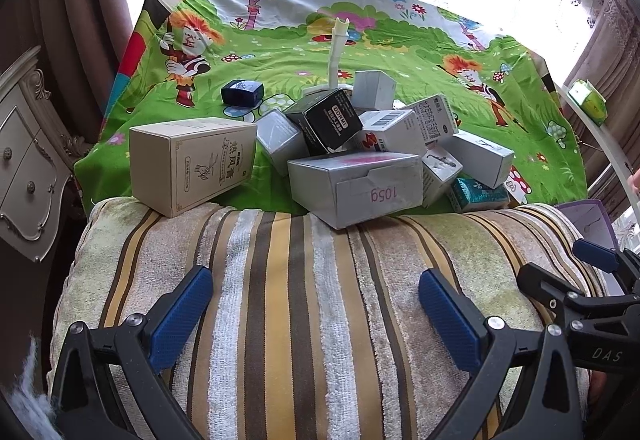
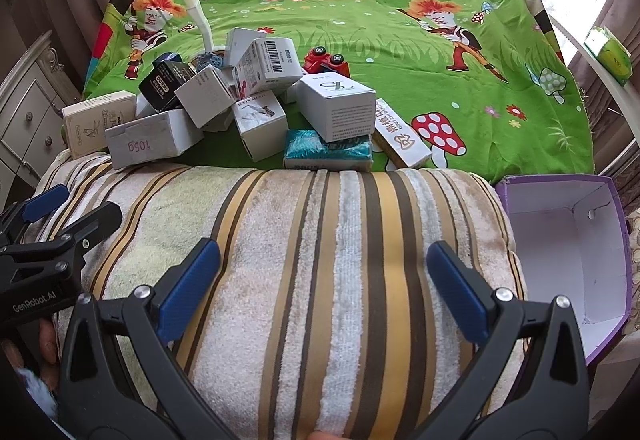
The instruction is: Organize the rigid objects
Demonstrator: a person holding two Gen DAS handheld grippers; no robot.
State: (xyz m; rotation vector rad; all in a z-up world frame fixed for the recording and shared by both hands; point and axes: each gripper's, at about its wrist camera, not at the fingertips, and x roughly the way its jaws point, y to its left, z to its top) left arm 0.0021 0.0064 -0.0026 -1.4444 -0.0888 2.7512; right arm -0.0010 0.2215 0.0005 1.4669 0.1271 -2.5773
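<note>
Both sets of fingers spread, empty, over striped cushion (image 2: 320, 260). Box pile (image 1: 360, 144) ahead; purple bin (image 2: 568, 248) nearer right gripper (image 2: 324, 296).

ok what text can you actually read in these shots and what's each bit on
"105g": on the grey box at the front of the pile, handwritten in red
"DORNI": on the black box
"HYIN MUSIC": on a small white box
"GenRobot.AI": on the left claw body
"DAS": on the right claw body
Chinese print on the beige box and the barcode digits are too small to read.
</note>
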